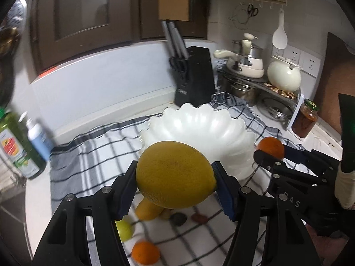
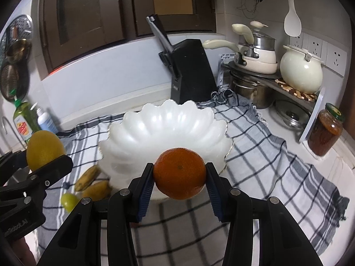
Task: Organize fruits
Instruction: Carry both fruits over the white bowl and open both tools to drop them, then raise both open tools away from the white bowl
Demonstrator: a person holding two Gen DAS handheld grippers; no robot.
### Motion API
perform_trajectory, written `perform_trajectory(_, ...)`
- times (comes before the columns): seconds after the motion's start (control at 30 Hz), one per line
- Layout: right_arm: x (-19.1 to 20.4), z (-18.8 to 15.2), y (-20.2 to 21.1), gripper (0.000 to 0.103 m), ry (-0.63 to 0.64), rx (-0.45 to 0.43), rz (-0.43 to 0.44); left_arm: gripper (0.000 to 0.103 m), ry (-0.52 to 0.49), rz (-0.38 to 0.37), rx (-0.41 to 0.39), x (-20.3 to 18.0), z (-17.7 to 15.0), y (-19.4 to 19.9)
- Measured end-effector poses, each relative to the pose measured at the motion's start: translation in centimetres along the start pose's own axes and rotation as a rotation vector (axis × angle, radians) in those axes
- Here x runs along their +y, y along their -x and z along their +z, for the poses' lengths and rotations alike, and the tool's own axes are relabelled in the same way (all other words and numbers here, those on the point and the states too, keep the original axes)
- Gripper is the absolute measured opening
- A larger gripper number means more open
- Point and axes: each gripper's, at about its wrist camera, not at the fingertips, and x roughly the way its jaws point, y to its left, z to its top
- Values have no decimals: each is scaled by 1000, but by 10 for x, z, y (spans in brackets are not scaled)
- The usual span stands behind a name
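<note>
My left gripper (image 1: 175, 174) is shut on a yellow lemon (image 1: 175, 174) and holds it above the cloth, just in front of the empty white scalloped bowl (image 1: 199, 124). My right gripper (image 2: 179, 174) is shut on an orange (image 2: 179, 174) and holds it at the bowl's (image 2: 164, 124) near rim. Each gripper shows in the other's view: the lemon (image 2: 44, 149) at the left, the orange (image 1: 271, 147) at the right. On the checked cloth (image 2: 266, 155) lie two small bananas (image 2: 91, 181), a green fruit (image 2: 68, 202), another orange (image 1: 145, 255) and two small dark fruits (image 1: 178, 218).
A black knife block (image 2: 190, 75) stands behind the bowl. Pots and a cream kettle (image 2: 300, 71) sit on a corner rack at the right, with a jar (image 2: 326, 130) beside it. A green bottle (image 2: 23, 122) and a spray bottle (image 2: 45, 120) stand at the left.
</note>
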Motion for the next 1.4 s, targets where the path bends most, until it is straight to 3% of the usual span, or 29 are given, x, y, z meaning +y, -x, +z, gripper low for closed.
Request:
perform_trajectory(0.2,-11,15,-31,46,3,42,-3,64,-30,-25,21,-8,19,-34)
perform_trajectory(0.43,-12,17,-65,46,16,107,7,64,-30,-50,103,-8,21,-83)
perform_trajectory(0.83,-13,6,-96,47,48,170,-7,65,-36,-52,199,-10,6,-122)
perform_trajectory(1.07,-13,5,-100,48,74,171,-20,66,-45,-28,204,-11,3,-123)
perform_trajectory(1.13,-15,5,-100,54,63,173,-16,72,-50,-21,200,-11,4,-121)
perform_trajectory(1.2,-17,6,-95,76,55,149,-36,79,-59,-6,192,-12,4,-118)
perform_trajectory(1.3,-18,8,-87,87,55,109,-84,88,-55,24,180,-9,4,-114)
perform_trajectory(1.4,-19,11,-80,89,50,87,-110,94,-51,56,165,-7,3,-109)
